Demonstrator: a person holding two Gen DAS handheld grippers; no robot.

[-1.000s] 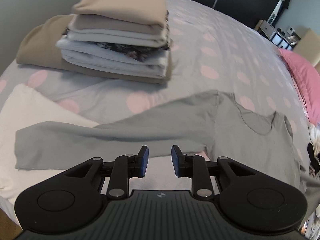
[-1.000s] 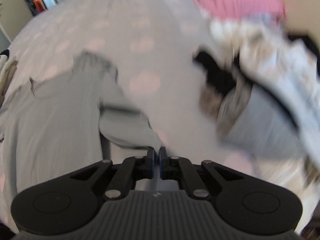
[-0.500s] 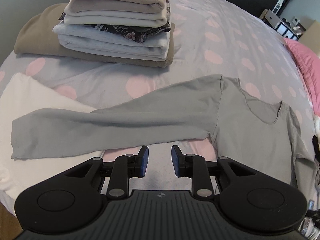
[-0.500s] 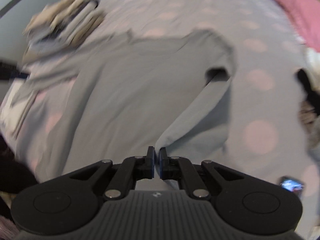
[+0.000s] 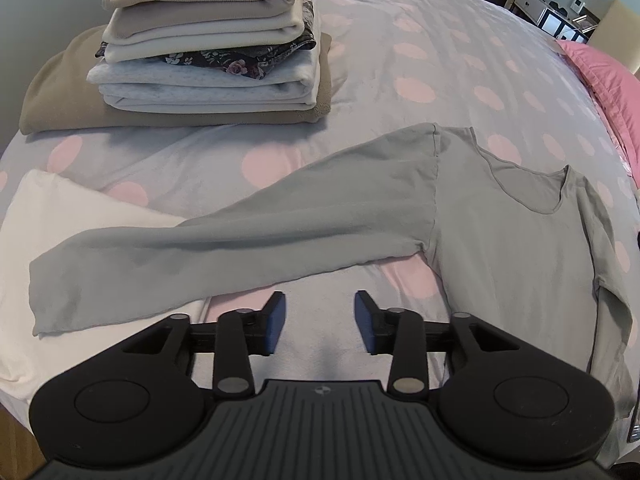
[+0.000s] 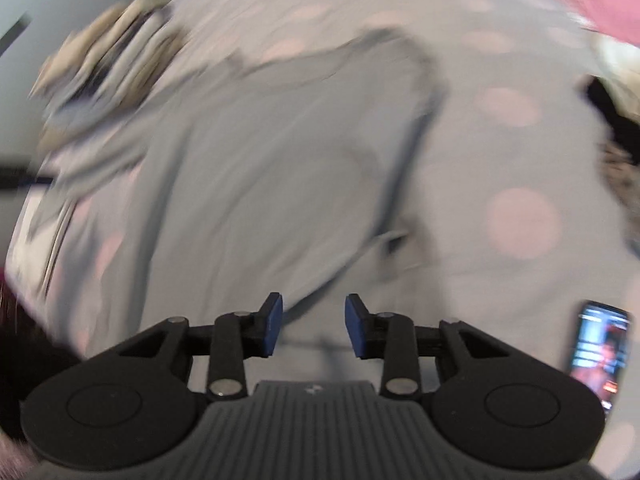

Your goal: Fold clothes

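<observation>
Here, a grey long-sleeved knit top (image 5: 500, 240) lies spread flat on the bed's pale lilac cover with pink dots (image 5: 420, 60), one sleeve stretched out leftwards so that its cuff rests on a folded white cloth (image 5: 52, 216). The left gripper (image 5: 320, 322) hovers just short of that sleeve, its blue-padded fingers (image 5: 274, 322) parted with nothing between them. The right gripper (image 6: 314, 326) is likewise spread wide and empty above the same top (image 6: 280, 152), where the other sleeve lies doubled across the body; this view is badly blurred. Behind the sleeve stands a neat stack of folded beige, white and floral garments (image 5: 208, 36). A lit phone (image 6: 600, 352) lies on the cover just beside the right gripper.
</observation>
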